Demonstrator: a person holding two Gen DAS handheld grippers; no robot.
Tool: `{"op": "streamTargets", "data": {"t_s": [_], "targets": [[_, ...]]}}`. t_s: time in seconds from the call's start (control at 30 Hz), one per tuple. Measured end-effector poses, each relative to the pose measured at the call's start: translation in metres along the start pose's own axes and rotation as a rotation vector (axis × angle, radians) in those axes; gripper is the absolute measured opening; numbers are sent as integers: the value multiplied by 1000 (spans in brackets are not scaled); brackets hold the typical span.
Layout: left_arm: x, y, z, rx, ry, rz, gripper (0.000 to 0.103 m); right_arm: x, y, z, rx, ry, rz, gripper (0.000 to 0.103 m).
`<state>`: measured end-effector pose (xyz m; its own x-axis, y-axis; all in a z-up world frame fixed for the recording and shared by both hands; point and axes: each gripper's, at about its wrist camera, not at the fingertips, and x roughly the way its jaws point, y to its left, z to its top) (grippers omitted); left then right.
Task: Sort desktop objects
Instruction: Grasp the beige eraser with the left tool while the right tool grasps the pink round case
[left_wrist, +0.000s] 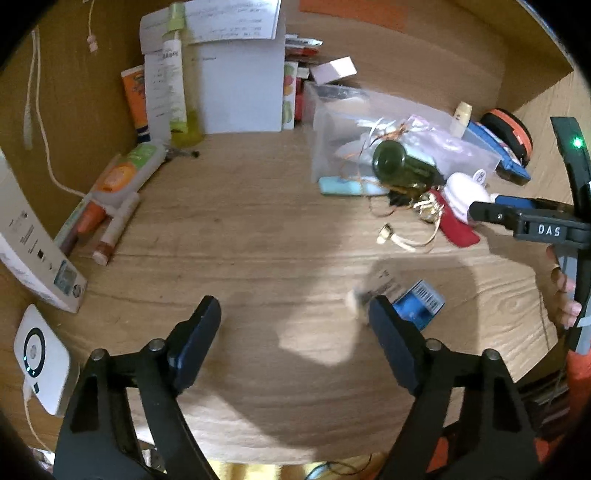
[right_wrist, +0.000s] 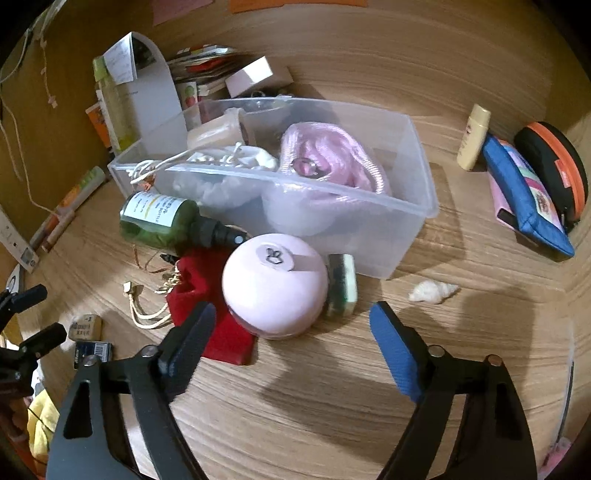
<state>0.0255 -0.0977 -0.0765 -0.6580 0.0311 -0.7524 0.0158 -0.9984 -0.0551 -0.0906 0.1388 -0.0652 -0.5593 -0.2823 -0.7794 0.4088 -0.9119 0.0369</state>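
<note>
The right hand-held gripper (right_wrist: 291, 317) hangs with fingers spread wide and empty, and the pink dome-shaped case (right_wrist: 275, 286) lies straight ahead, nearer its left finger, smooth and rounded, resting partly on a red cloth pouch (right_wrist: 207, 295) just before the clear plastic bin (right_wrist: 399, 206). The left hand-held gripper (left_wrist: 293, 314) is likewise apart over the wood-grain counter (left_wrist: 258, 236).

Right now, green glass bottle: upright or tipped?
Tipped. The dark green glass bottle lies on its side against the clear plastic bin, black cap toward the pink dome.

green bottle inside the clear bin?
No. The green bottle lies on its side on the desk, outside the clear bin's front wall.
</note>
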Motion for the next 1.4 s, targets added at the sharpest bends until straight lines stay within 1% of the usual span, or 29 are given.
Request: {"op": "streamTargets", "data": {"t_s": [0.03, 0.2, 0.3, 0.37, 0.47, 0.5, 0.57, 0.6, 0.63, 0.67, 0.7, 0.77, 0.87, 0.97, 1.03, 1.17, 1.33, 1.4], "targets": [[0, 1, -1, 4, 4, 0, 82, 1, 0, 0, 3, 5, 9, 77], [6, -7, -4, 45, 21, -32, 82, -3, -4, -9, 31, 20, 43, 76], [13, -17, -1, 76, 15, -14, 82, -4, -6, -13, 43, 37, 61, 75], [16, -24, 2, 95, 11, -23, 81, -4, -5, -15, 42, 42, 57, 74], [19, -34, 5, 124, 3, -43, 78, -4, -4, -16, 41, 48, 68, 68], [20, -37, 6, 130, 1, -50, 76, -3, -4, -16, 42, 52, 77, 66], [21, -41, 8, 139, -8, -60, 68, -1, -3, -16, 44, 59, 95, 62], [21, -42, 8, 143, -13, -64, 66, 0, -3, -16, 43, 60, 102, 59], [21, -42, 9, 143, -16, -67, 61, 1, -3, -15, 41, 62, 106, 58], [20, -41, 9, 144, -19, -66, 56, 3, -2, -14, 42, 65, 105, 58], [19, -40, 9, 142, -21, -67, 53, 4, -3, -14, 44, 66, 104, 58], [18, -36, 8, 134, -24, -66, 42, 10, -5, -10, 57, 71, 105, 57], [14, -29, 7, 111, -28, -82, 35, 16, -7, -4, 67, 70, 106, 57], [14, -25, 7, 95, -32, -91, 29, 22, -4, 1, 72, 71, 119, 57], [14, -23, 7, 87, -37, -89, 27, 25, 0, 3, 61, 73, 109, 57], [14, -22, 8, 73, -40, -95, 26, 30, 13, 1, 36, 65, 68, 58], [13, -19, 10, 44, -42, -112, 26, 32, 14, -1, 66, 49, 70, 57], [11, -20, 12, 36, -50, -114, 25, 30, 14, -3, 60, 46, 70, 57]]}}
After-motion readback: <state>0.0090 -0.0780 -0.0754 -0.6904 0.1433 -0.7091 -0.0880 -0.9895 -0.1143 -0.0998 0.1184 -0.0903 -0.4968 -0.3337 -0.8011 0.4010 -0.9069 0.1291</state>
